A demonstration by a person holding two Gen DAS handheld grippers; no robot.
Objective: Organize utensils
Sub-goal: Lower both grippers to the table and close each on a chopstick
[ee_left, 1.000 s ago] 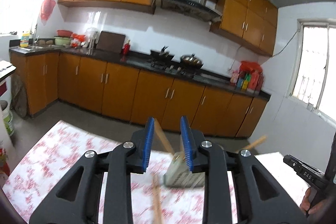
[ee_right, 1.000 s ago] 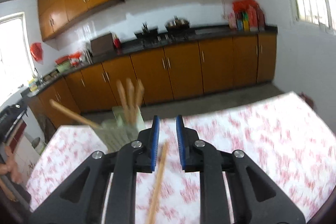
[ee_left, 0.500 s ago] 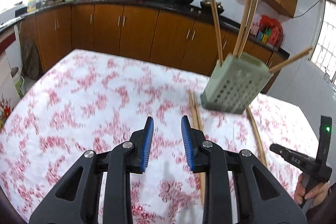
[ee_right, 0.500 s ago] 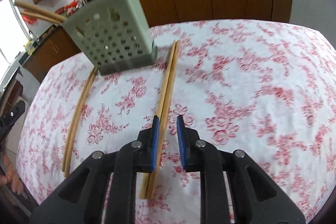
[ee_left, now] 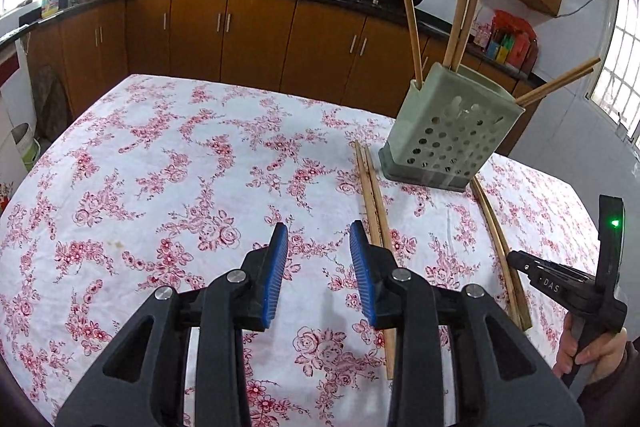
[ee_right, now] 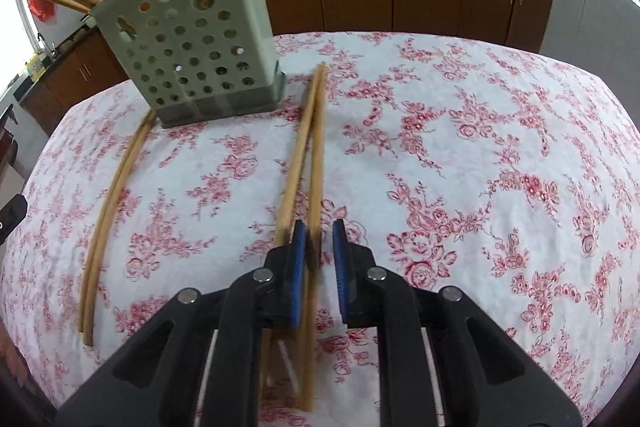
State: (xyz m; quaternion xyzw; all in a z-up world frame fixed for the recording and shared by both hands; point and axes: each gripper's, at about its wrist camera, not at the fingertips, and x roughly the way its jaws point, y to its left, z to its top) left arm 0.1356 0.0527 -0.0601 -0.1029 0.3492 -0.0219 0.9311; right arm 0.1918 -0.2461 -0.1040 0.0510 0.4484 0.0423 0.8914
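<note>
Jaws opening on left gripper [ee_left: 319,267], closing around chopstick [ee_right: 316,163] on right gripper [ee_right: 319,247].

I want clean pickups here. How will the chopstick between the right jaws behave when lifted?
The chopstick looks thin, rigid and probably light. Gripped near one end, it may droop or pivot. The closing jaws also risk nudging its neighbour.

Chopstick pair [ee_right: 308,163] motion-blurred; near ends hidden under right gripper [ee_right: 319,243]. Holder [ee_right: 188,51] chopstick tops cut off.

Both wrist views look down, close, sharing the utensil holder [ee_left: 448,135] and tablecloth [ee_right: 480,147].
</note>
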